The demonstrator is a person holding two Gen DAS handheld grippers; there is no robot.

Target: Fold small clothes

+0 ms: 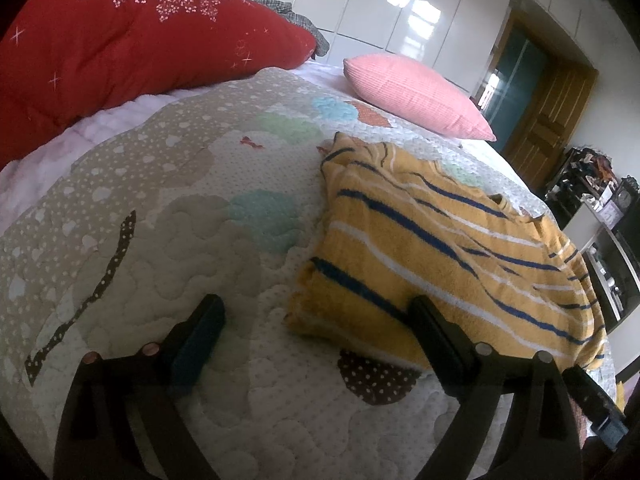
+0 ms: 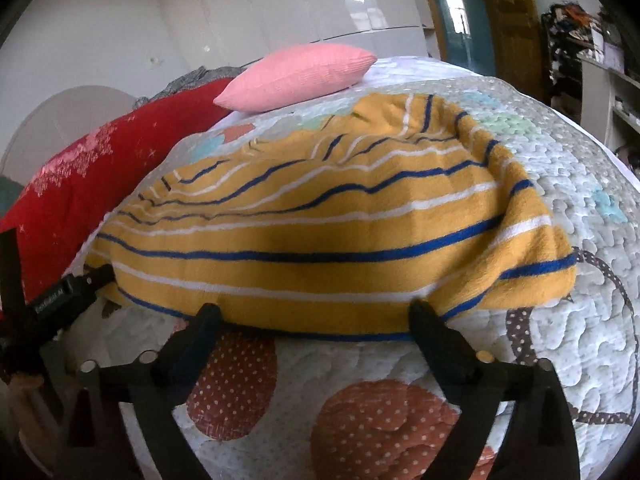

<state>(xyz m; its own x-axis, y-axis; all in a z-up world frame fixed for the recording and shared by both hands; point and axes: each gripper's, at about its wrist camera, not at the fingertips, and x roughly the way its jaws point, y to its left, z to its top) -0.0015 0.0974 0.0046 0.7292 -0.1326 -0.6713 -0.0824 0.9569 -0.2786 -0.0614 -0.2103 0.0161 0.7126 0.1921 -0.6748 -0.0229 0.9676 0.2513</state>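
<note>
Quilted bedding with dotted patches in white, beige, rust and brown covers the bed that fills the lower part of both wrist views. Nearest in the left wrist view, the left gripper has its jaws spread wide with nothing clamped; one finger sits over bare quilt, the other stands in front of the near corner of a yellow striped garment, though contact there cannot be judged. In the right wrist view the right gripper is likewise spread wide, both fingertips at the garment's near folded edge with no cloth between them. Whether the tips touch the fabric cannot be told. At the left edge of that view the other gripper's dark finger lies at the garment's corner. The garment itself, fuzzy yellow with blue and white stripes, lies folded over on the quilt, its near edge a neat doubled hem and its far side rumpled into ridges. Behind it a pink pillow rests on the bed, apart from the garment. A red floral comforter is heaped along the far left side, with a bit of grey checked cloth past it. Farther back stand glossy white wardrobe doors, a wooden door, and cluttered shelves at the right.
</note>
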